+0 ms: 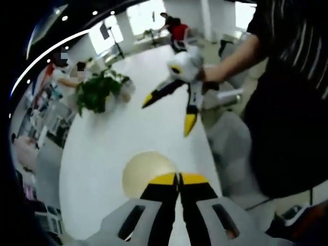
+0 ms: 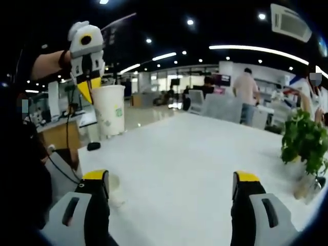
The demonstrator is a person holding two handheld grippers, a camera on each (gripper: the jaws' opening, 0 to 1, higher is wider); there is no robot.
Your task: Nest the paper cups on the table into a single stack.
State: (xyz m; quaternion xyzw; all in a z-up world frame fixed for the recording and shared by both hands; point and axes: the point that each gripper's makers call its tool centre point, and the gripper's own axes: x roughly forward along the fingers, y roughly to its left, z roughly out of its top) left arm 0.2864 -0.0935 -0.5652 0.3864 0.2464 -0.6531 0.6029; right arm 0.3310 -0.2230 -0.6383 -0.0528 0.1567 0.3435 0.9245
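Paper cup: upright, mouth up, long axis vertical, raised above the white bench.
Left hand-held gripper: jaws pinched on the cup's rim.
Right hand-held gripper: jaws wide apart, holding nothing.
Potted plant: on the bench's far side.

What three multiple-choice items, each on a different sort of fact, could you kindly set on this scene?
1. Where does the plant stand? A on the table; B on the floor; C on a chair.
2. What colour are the right tool tips? A red; B yellow; C green.
3. How is the right tool? A open; B shut on a leaf; C shut empty.

1 A: its pot rests on the white tabletop.
2 B: both tips show yellow.
3 A: its jaws stand wide apart, whereas the left tool pinches the cup.
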